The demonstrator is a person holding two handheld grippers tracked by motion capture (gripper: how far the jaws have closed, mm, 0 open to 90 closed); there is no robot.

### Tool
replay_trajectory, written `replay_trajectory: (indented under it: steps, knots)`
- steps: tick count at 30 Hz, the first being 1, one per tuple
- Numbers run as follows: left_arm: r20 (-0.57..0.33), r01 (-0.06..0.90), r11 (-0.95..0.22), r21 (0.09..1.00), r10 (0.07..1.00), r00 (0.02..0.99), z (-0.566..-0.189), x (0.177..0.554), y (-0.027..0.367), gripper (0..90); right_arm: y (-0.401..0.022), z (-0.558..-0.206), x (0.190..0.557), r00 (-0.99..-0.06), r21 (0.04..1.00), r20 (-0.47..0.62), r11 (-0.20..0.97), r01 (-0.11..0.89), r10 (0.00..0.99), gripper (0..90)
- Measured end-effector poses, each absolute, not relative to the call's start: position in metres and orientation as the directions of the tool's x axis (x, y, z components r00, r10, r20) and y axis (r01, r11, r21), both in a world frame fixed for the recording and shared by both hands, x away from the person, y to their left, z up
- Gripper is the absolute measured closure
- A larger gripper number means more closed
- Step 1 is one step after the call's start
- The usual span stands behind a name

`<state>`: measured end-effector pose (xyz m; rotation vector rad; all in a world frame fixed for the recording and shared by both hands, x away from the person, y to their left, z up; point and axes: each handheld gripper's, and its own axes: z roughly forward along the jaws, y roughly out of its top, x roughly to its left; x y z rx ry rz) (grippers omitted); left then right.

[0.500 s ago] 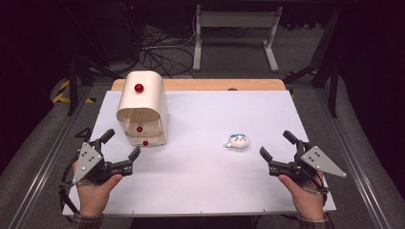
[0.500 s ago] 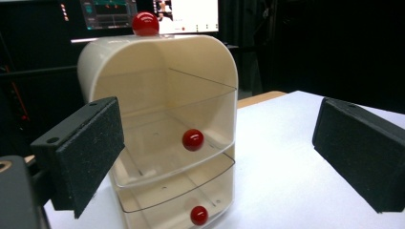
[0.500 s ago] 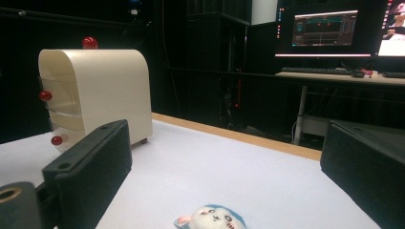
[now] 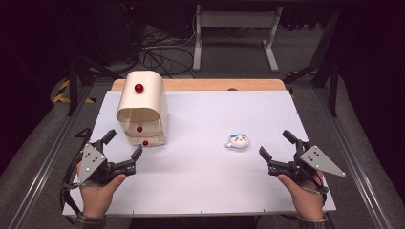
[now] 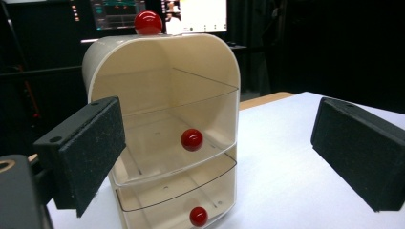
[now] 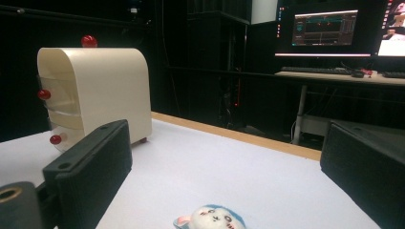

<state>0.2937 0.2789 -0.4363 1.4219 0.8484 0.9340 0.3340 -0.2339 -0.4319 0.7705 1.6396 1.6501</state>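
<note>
Toy (image 4: 237, 141) lying loose, just ahead of the right gripper (image 4: 277, 151), jaws wide and empty.

Small and plush-looking, it should be light and soft; a squeeze across its middle would likely hold. Left gripper (image 4: 125, 144), also wide and empty, faces the drawer unit (image 4: 142, 109) just beyond it, whose clear drawers likely slide out by their red knobs (image 5: 192, 139).

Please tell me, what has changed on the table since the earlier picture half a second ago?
Nothing has visibly changed. The left gripper and right gripper stay open and empty near the table's front edge; the drawer cabinet and the small plush toy lie where they were.
</note>
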Motion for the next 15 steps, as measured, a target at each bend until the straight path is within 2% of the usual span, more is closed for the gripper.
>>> replay_trajectory:
  steps: [6, 9, 15]
  knots:
    - [0.048, -0.026, -0.041, 0.999, 0.926, 0.374, -0.4378, 0.2930, 0.2724, 6.3, -0.2335, -0.4312, 0.3344, -0.593, 0.998, -0.047, 0.017, -0.055, 0.804, 4.4]
    - [0.043, -0.015, -0.040, 0.999, 0.937, 0.348, -0.4390, 0.2936, 0.2705, 9.7, -0.2339, -0.4310, 0.3347, -0.594, 0.998, -0.047, 0.017, -0.057, 0.803, 4.4]
    - [0.025, -0.006, -0.024, 1.000, 0.941, 0.337, -0.4398, 0.2933, 0.2678, 12.5, -0.2347, -0.4313, 0.3351, -0.593, 0.999, -0.043, 0.015, -0.052, 0.804, 4.4]
